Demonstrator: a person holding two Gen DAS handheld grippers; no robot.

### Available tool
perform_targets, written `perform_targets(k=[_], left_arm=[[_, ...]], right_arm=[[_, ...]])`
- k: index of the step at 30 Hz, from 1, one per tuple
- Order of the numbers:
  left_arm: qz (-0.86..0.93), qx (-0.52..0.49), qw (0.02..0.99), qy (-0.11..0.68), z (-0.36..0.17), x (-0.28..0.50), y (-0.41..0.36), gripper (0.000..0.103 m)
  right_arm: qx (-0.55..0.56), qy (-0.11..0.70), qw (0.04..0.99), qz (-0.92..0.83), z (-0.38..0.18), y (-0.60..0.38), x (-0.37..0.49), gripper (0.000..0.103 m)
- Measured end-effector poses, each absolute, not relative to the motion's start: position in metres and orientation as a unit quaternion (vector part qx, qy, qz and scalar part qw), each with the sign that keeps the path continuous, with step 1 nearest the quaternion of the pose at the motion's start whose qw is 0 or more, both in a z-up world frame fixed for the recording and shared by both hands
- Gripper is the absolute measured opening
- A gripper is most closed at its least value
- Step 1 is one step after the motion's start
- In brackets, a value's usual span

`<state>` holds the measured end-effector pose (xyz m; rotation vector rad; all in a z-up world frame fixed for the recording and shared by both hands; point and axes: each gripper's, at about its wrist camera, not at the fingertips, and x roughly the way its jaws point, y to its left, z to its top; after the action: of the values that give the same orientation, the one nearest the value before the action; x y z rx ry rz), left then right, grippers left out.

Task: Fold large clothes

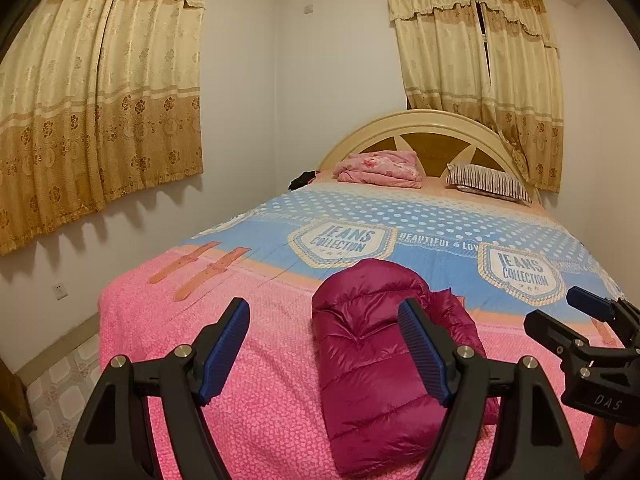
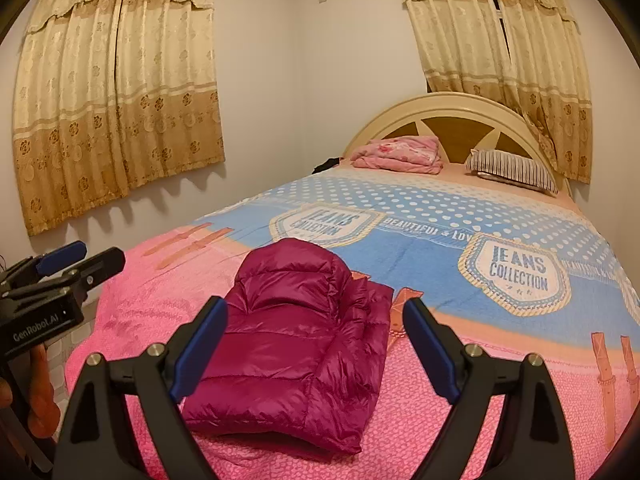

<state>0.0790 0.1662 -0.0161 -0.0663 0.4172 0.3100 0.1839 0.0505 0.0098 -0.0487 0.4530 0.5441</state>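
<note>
A magenta puffer jacket (image 1: 372, 352) lies folded into a compact bundle on the pink end of the bed; it also shows in the right wrist view (image 2: 296, 344). My left gripper (image 1: 324, 320) is open and empty, held above the bed just left of the jacket, its right finger in front of it. My right gripper (image 2: 316, 320) is open and empty, held above the jacket's near edge. The right gripper also shows at the right edge of the left wrist view (image 1: 576, 312), and the left gripper at the left edge of the right wrist view (image 2: 80, 260).
The bed (image 1: 248, 360) has a pink and blue cover. A folded pink blanket (image 1: 380, 168) and a striped pillow (image 1: 488, 182) lie by the headboard (image 1: 432, 120). Curtains (image 1: 100, 100) hang on the left and back walls. Tiled floor (image 1: 60, 392) lies left of the bed.
</note>
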Motion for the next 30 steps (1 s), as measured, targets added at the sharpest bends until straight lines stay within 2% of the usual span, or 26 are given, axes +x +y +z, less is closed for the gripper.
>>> perform_targets(k=[30], left_arm=[[0.154, -0.034, 0.964, 0.213, -0.0199, 0.0822, 0.1682, 0.078]], right_arm=[[-0.017, 0.223, 0.935, 0.274, 0.008, 0.0496, 0.177, 0.091]])
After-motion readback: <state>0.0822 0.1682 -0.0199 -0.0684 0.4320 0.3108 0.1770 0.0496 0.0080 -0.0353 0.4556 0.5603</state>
